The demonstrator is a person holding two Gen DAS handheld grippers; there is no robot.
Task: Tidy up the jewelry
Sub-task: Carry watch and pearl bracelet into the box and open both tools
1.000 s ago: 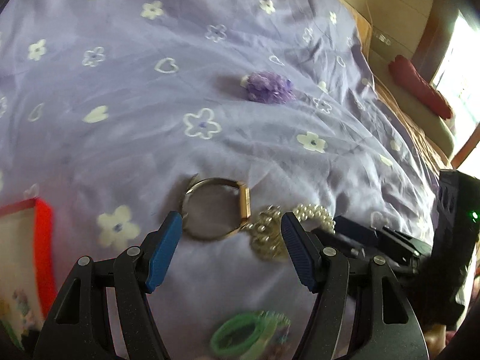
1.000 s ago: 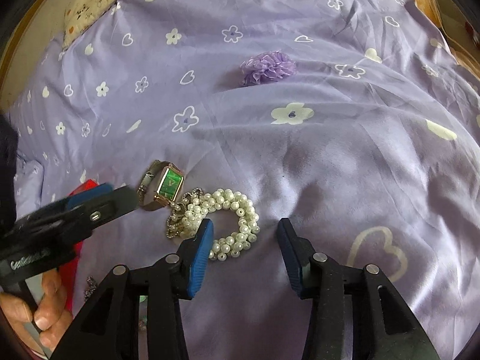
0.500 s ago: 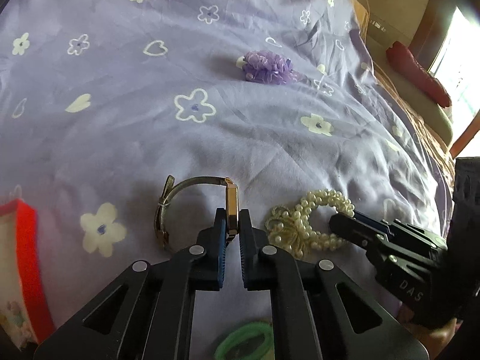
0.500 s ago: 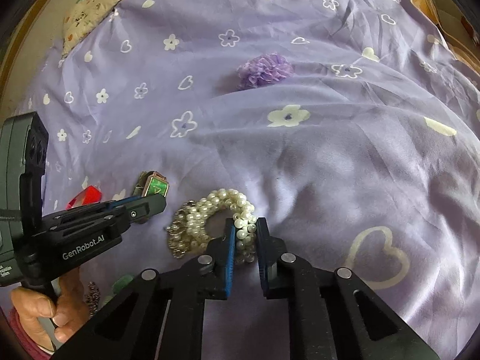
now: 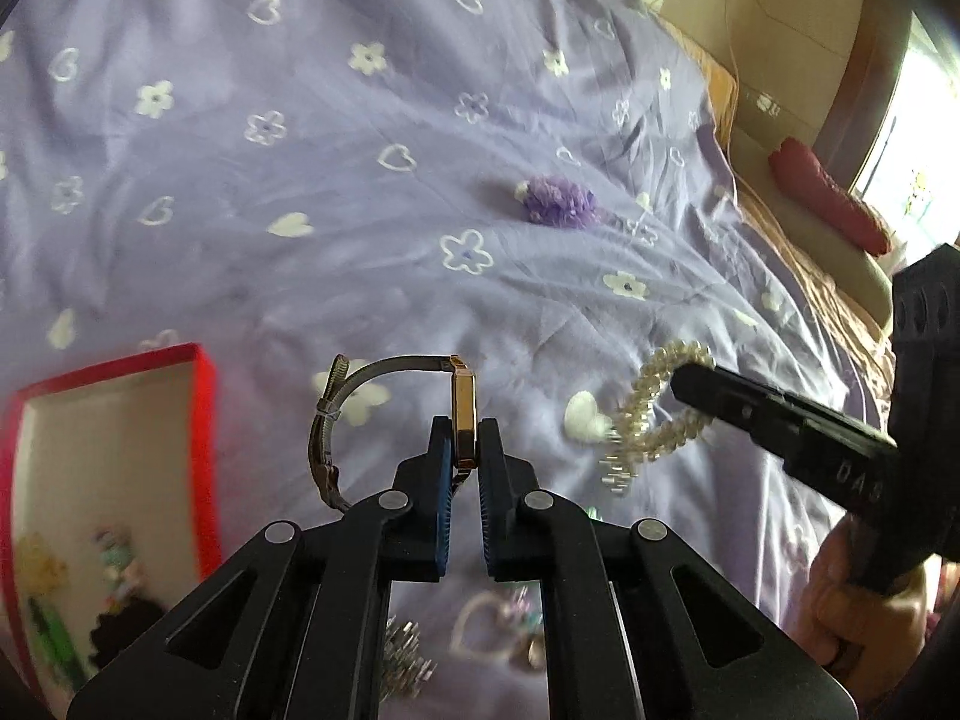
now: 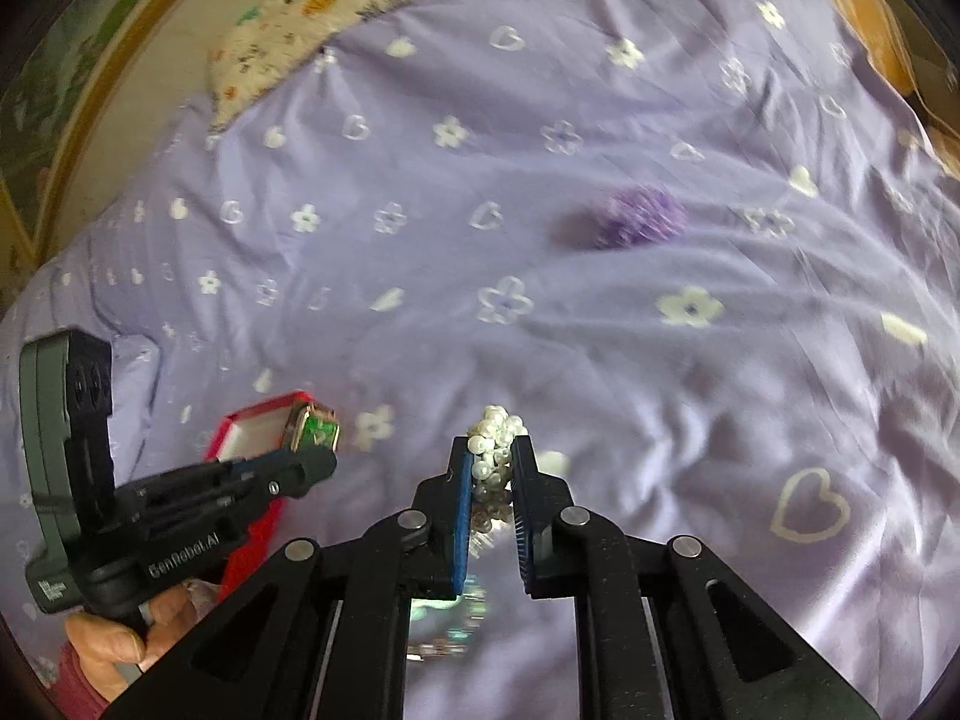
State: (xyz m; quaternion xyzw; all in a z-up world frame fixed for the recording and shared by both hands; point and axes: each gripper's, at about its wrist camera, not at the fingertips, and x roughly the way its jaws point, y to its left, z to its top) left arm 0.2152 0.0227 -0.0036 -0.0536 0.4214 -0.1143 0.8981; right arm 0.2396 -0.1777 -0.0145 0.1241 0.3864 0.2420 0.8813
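Both grippers clamped on jewelry above a purple bedspread (image 5: 372, 228).
Left gripper (image 5: 463, 441): jaws pinched on the gold case of a wristwatch (image 5: 462, 414), strap looping out left, held clear of the cloth. Right gripper (image 6: 491, 468): jaws nearly together, gripping a pearl bracelet (image 6: 495, 438) between the pads. Left of the watch lies an open red-rimmed box (image 5: 201, 420) with small items inside. Farther back, a purple scrunchie (image 5: 561, 201) rests on the bedspread.
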